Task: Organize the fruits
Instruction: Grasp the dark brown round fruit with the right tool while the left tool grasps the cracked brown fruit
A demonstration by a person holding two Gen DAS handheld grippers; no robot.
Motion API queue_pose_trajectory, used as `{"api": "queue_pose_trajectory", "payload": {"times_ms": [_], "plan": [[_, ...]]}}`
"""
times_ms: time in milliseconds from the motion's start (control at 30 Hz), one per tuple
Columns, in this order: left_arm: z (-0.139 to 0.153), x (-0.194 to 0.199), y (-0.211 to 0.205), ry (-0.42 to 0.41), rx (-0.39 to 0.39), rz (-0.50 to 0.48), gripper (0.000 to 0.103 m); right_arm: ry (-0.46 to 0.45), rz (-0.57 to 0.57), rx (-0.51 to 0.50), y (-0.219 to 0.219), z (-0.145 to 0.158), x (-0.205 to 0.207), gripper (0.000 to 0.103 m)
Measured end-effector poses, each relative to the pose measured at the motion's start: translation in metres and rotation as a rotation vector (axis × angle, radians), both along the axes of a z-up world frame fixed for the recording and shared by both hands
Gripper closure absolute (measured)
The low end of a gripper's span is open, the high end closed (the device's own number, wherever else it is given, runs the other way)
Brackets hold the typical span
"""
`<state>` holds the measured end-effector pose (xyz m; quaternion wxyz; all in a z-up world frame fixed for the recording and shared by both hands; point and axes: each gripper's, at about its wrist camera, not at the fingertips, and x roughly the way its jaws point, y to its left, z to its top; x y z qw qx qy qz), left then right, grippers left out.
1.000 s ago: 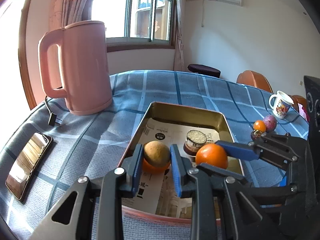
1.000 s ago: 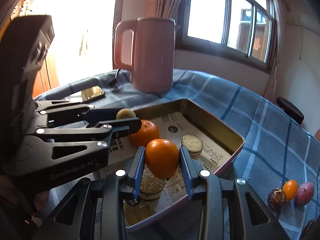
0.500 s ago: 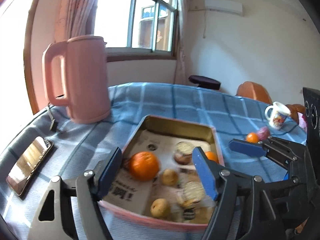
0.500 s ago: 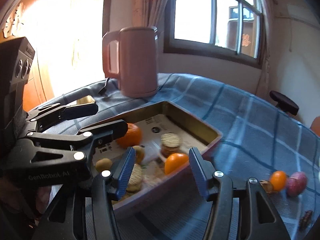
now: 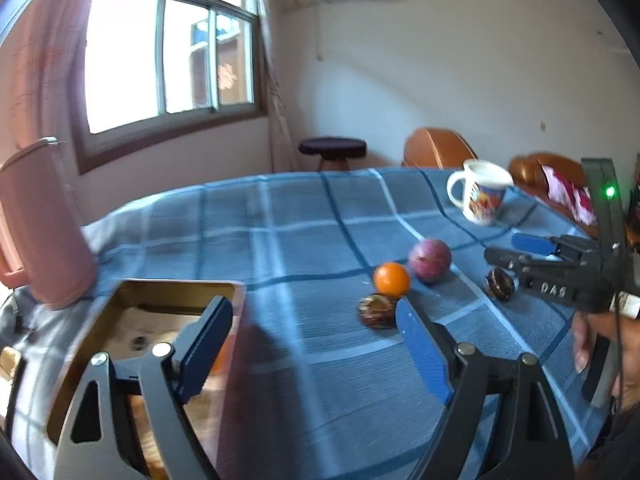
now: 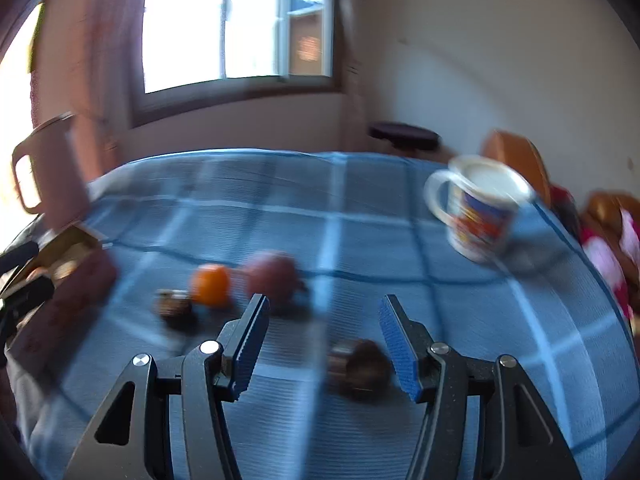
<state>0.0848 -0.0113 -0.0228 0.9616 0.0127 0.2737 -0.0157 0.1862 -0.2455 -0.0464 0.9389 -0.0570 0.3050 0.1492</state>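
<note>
My left gripper [image 5: 310, 312] hangs over the blue checked cloth just right of the gold tray [image 5: 132, 292]. Its jaws are opening and nothing is between them. Ahead of it lie a small orange [image 5: 391, 279], a purple round fruit [image 5: 429, 260] and a dark brown fruit [image 5: 376, 311]. Another dark brown fruit [image 5: 500, 284] sits further right, below my right gripper [image 5: 516, 250]. In the right wrist view my right gripper [image 6: 325, 306] is open and low over that dark fruit [image 6: 360, 364], which lies on the cloth between the fingers with neither pad touching it. The orange [image 6: 210, 284] and the purple fruit [image 6: 272, 276] are to its left.
A white printed mug [image 5: 480, 192] stands at the far right of the table. The pink kettle [image 5: 36, 232] stands at the far left behind the tray. Orange chairs and a dark stool are beyond the table edge. A hand [image 5: 600, 344] holds the right gripper.
Both grippers opened and dropped their fruits into the tray: an orange from the right, a brownish one from the left. Both then swung right, away from the tray toward the loose fruits.
</note>
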Motion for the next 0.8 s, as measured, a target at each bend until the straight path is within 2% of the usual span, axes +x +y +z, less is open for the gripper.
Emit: {"api": "queue_pose_trajectory", "payload": {"times_ms": [167,267,400,500,567,667,800], "plan": [[-0.021,0.039,-0.02,0.101,-0.015,-0.025,0.016,0.111,-0.03,0.05,-0.028,-0.018,0.018,0.044],[-0.034,0.061,-0.026,0.174,-0.013,-0.031,0.017,0.12,-0.024,0.075,-0.031,-0.019,0.019,0.044],[-0.042,0.074,-0.031,0.213,-0.026,-0.047,0.017,0.18,0.03,0.068,-0.023,-0.026,0.024,0.044],[-0.046,0.082,-0.038,0.244,-0.008,-0.069,0.018,0.227,0.048,0.078,-0.022,-0.033,0.031,0.044],[-0.05,0.088,-0.039,0.275,-0.028,-0.084,0.023,0.257,0.058,0.087,-0.022,-0.037,0.033,0.044],[-0.057,0.097,-0.043,0.329,-0.041,-0.114,0.028,0.275,0.062,0.085,-0.021,-0.041,0.035,0.052],[-0.06,0.101,-0.041,0.343,-0.075,-0.127,0.044,0.273,0.064,0.057,-0.017,-0.042,0.035,0.057]]}}
